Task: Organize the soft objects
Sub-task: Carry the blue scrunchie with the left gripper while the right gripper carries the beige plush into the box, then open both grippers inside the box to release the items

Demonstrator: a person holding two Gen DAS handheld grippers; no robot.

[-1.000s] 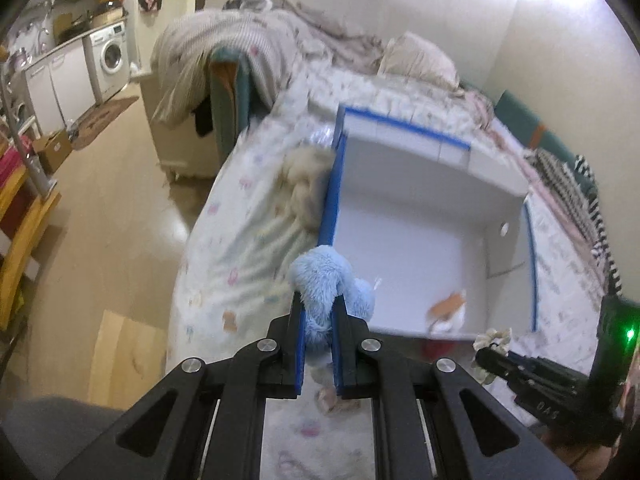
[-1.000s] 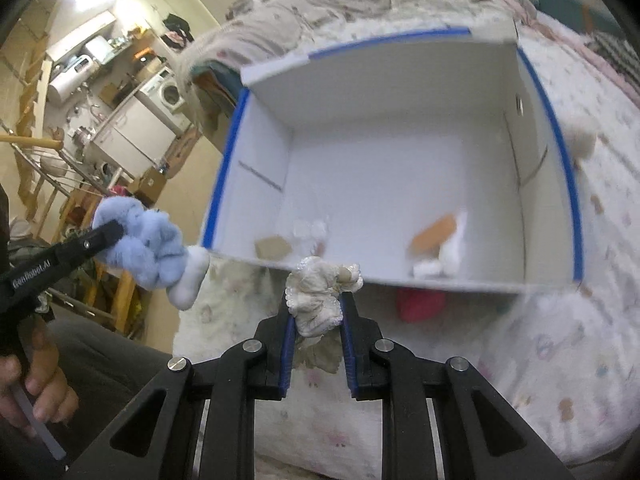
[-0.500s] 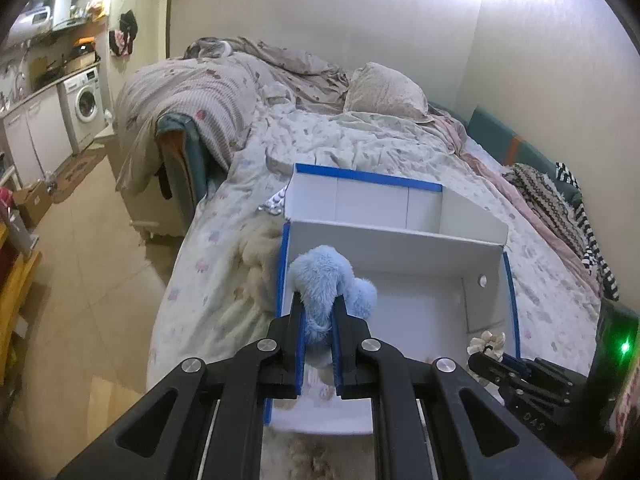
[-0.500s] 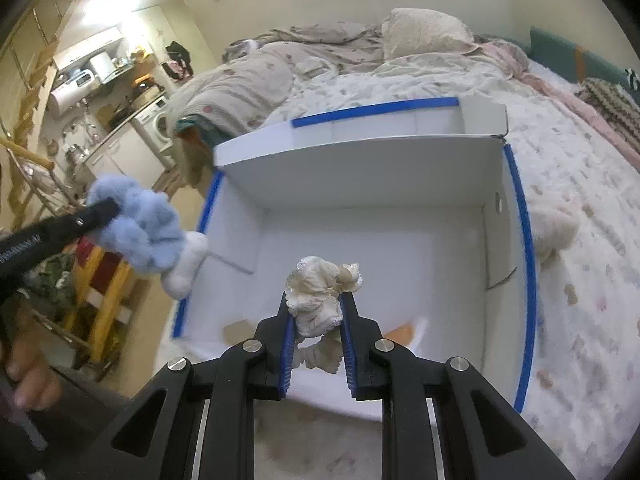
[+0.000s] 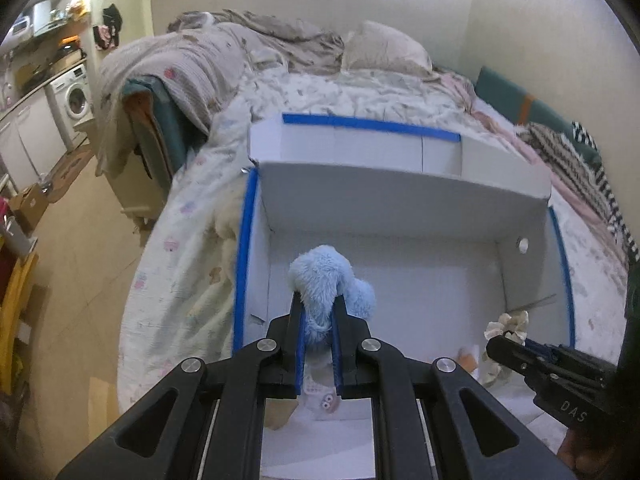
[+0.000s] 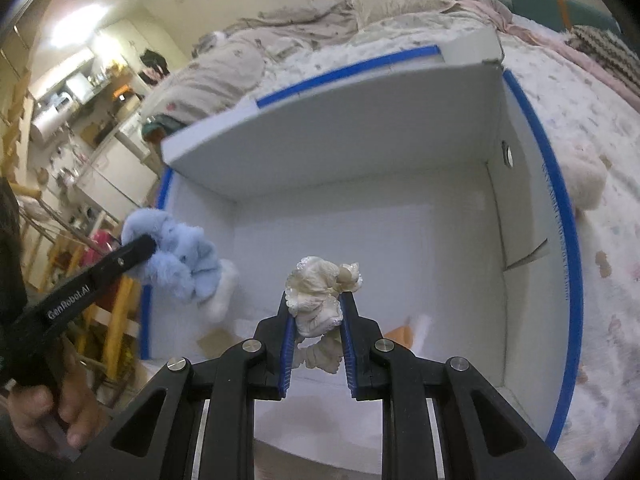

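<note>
While both tools are held over the box, the left gripper (image 5: 319, 312) clamps a fluffy light-blue plush toy (image 5: 326, 276) between its blue-padded fingers (image 5: 297, 344). The toy's upper body stands above the fingertips; its lower part hangs down between them. In the right wrist view the same left gripper (image 6: 144, 245) enters from the left edge, and the blue plush (image 6: 182, 258) with its white end (image 6: 224, 292) sits at the box's left wall, above the floor of the box.

The large white cardboard box with blue-taped rims (image 5: 400, 204) lies open on the patterned bedsheet (image 5: 180, 248). Its blue left rim (image 5: 242, 260) runs just left of the held toy. On the box floor lie a small orange-and-white soft item (image 6: 406, 330) and a brown cardboard scrap (image 6: 214, 342), apart from each other. A printed white item (image 5: 324, 398) shows on the floor between the left gripper's fingers.

The right gripper (image 6: 316, 312) is closed on a cream-white ruffled fabric bundle (image 6: 320, 292); part of the fabric bulges above the fingertips and part hangs below them. This bundle is held over the box interior, near the middle of the floor. In the left wrist view the right gripper (image 5: 506, 340) appears at the right, with the cream bundle (image 5: 506, 322) at its tip, close to the right wall.

Outside the box, beside its right rim, a beige fuzzy soft object (image 6: 586, 180) rests on the sheet.
</note>
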